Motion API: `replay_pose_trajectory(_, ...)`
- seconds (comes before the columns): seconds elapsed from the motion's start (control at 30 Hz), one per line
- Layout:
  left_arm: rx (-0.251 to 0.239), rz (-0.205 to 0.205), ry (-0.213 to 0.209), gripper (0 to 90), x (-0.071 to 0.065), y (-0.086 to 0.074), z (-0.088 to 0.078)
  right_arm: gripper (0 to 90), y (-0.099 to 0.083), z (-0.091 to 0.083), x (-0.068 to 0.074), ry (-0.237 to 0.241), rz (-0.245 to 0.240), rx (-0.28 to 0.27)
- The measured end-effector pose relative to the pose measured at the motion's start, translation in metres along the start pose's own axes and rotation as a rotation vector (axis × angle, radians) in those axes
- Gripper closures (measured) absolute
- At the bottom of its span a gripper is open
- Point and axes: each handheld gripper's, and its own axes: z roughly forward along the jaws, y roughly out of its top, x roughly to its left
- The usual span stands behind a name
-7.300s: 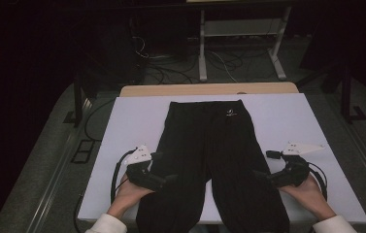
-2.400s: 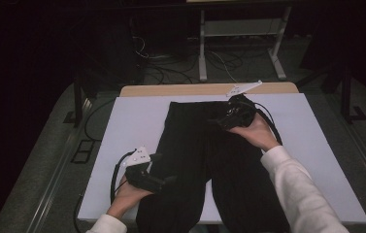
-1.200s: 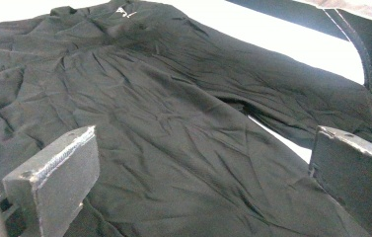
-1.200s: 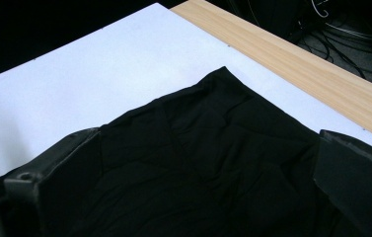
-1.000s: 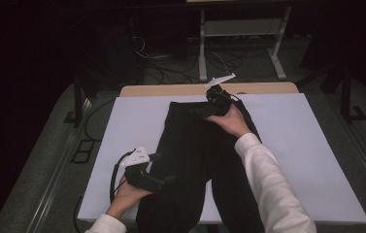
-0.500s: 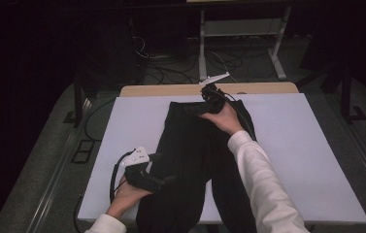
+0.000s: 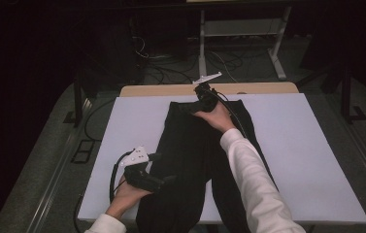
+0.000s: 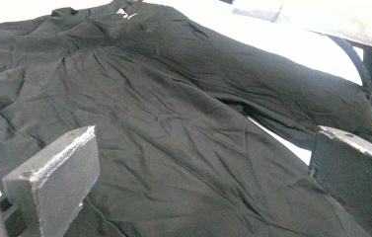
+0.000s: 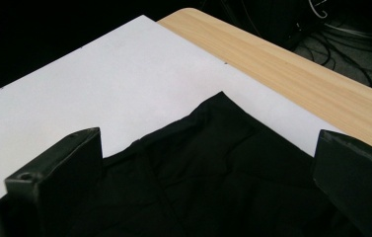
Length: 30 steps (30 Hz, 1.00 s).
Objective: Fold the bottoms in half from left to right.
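Observation:
A pair of black trousers (image 7: 195,145) lies flat on a white sheet (image 7: 307,145), waistband at the far end and legs toward me. My left gripper (image 7: 163,167) rests at the outer edge of the left leg, open, with its jaws wide apart over the wrinkled cloth (image 8: 173,98). My right gripper (image 7: 190,104) is at the waistband, reaching toward its far left corner. In the right gripper view the right gripper (image 9: 208,140) is open, and the black corner (image 9: 213,163) lies between the jaws. Neither holds cloth.
The sheet (image 9: 99,74) covers a wooden table whose far edge (image 7: 156,90) shows beyond it (image 9: 292,64). Behind the table stand a white frame (image 7: 239,34) and loose cables (image 7: 171,68) on a dark floor. Bare sheet lies on both sides of the trousers.
My right gripper left the right leg's lower end, travelled up to the waistband and slid left along it. The left gripper stayed in place.

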Motion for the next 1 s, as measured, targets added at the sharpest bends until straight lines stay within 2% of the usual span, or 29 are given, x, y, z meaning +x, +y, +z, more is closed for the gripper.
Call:
replay_pose_trajectory(0.13,-0.003,-0.003,0.0,0.0,0.0,0.0,0.0,0.0,0.002,0.008,0.002,-0.003,-0.012,0.024)
replay_pose_trajectory(0.53,-0.007,-0.005,-0.002,0.0,0.001,0.0,-0.002,0.0,0.014,0.027,0.008,0.012,-0.01,0.029)
replay_pose_trajectory(0.7,-0.013,-0.003,-0.001,0.0,0.002,0.001,-0.002,0.0,0.017,0.035,0.011,0.016,-0.016,0.031)
replay_pose_trajectory(0.87,-0.015,-0.003,-0.003,0.0,0.002,0.001,-0.003,0.0,0.017,0.044,0.014,0.022,0.002,0.026)
replay_pose_trajectory(1.0,-0.016,-0.004,-0.005,0.0,0.002,0.001,-0.003,0.0,0.016,0.053,0.018,0.026,-0.001,0.035)
